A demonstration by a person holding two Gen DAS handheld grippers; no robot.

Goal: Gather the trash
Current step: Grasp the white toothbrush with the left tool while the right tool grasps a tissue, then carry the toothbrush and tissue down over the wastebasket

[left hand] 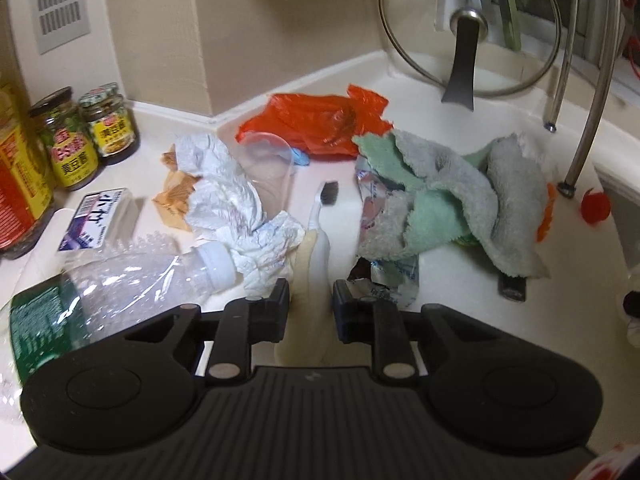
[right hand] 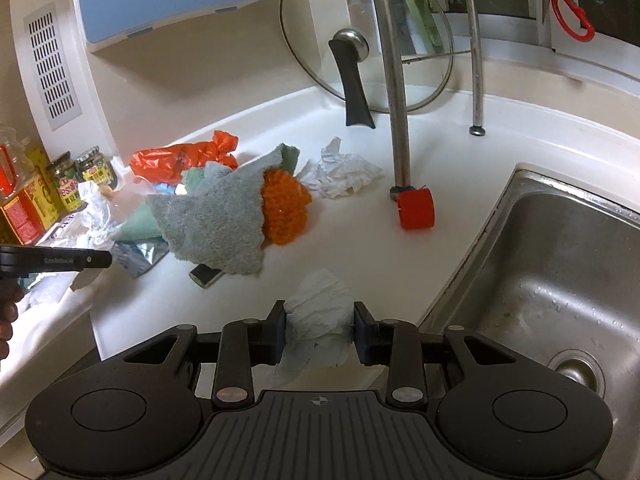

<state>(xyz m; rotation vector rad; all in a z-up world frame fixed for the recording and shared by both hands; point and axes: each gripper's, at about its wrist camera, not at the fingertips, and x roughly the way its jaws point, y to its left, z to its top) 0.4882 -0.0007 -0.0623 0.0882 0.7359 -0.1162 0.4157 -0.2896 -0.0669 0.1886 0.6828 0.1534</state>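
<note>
My left gripper point(left hand: 311, 300) is shut on the handle of a white toothbrush point(left hand: 320, 220), whose dark bristles point away over the white counter point(left hand: 440, 288). A cream strip lies alongside the handle between the jaws. Around it lie a crushed clear bottle point(left hand: 140, 280), crumpled white paper point(left hand: 228, 192), an orange wrapper point(left hand: 176, 196), a clear cup point(left hand: 268, 160), a red plastic bag point(left hand: 316, 124) and a foil wrapper point(left hand: 372, 200). My right gripper point(right hand: 320, 320) is shut on a crumpled white tissue point(right hand: 320, 308) near the counter's front edge. Another crumpled tissue point(right hand: 340, 168) lies farther back. The left gripper point(right hand: 96, 258) shows at the left edge.
A green-grey cloth point(right hand: 216, 220) covers an orange scrubber point(right hand: 284, 204). A red cap point(right hand: 416, 210) lies by the faucet pipe point(right hand: 396, 100). The steel sink point(right hand: 560, 280) is to the right. Jars point(left hand: 72, 140) stand on the left, and a glass lid point(right hand: 360, 40) leans at the back.
</note>
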